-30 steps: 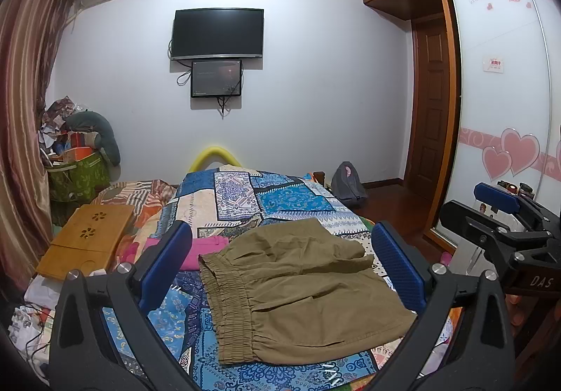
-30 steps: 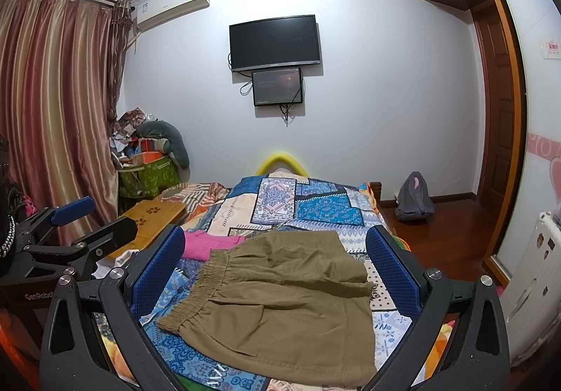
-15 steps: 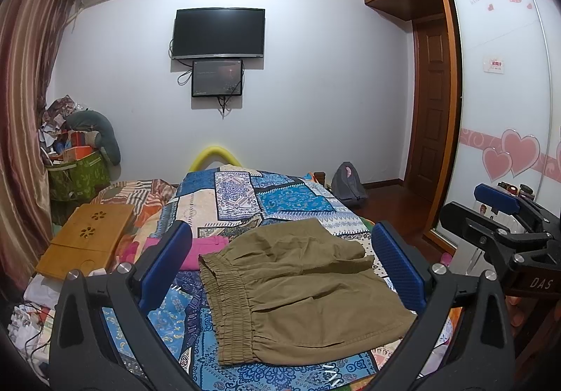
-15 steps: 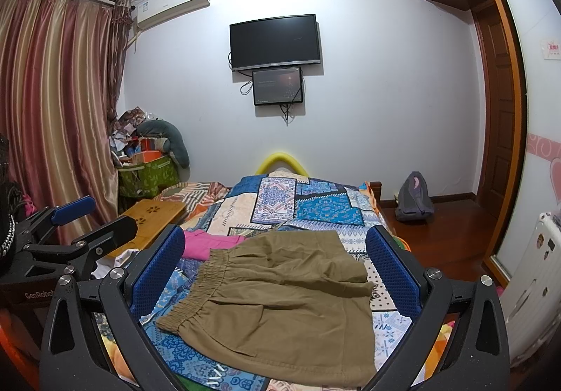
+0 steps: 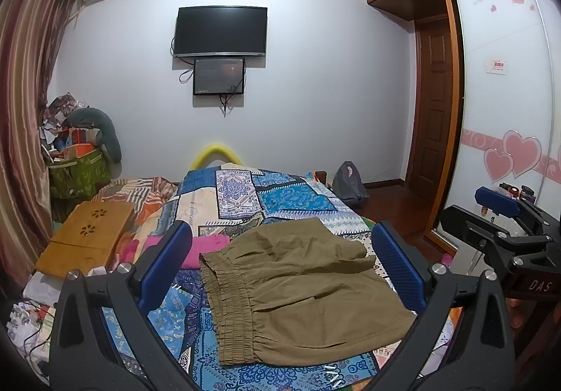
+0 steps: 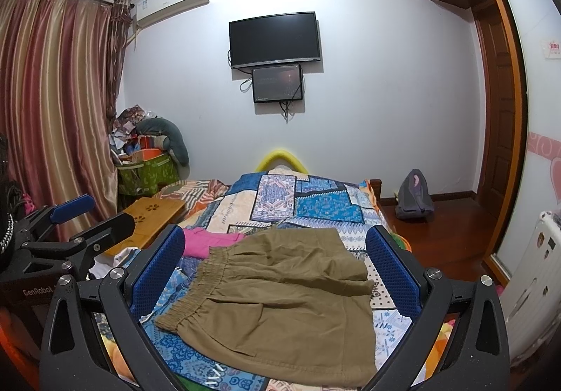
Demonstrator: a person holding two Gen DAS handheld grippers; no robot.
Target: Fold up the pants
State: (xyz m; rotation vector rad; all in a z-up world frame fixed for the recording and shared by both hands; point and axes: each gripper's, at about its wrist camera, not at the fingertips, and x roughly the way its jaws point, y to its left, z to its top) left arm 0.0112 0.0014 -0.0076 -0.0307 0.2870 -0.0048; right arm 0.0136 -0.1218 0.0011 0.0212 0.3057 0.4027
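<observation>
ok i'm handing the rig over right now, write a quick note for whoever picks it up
Left gripper: open, empty, held above the bed.
Right gripper: open, empty, also clear of the cloth.
Olive-brown elastic-waist shorts: lying flat on the blue patchwork bedspread, waistband to the left, leg hems to the right; a pink garment lies beside the waistband.
Done: shorts spread out; whether any fold is made, cannot tell.
Left: grip the shorts and fold them.
</observation>
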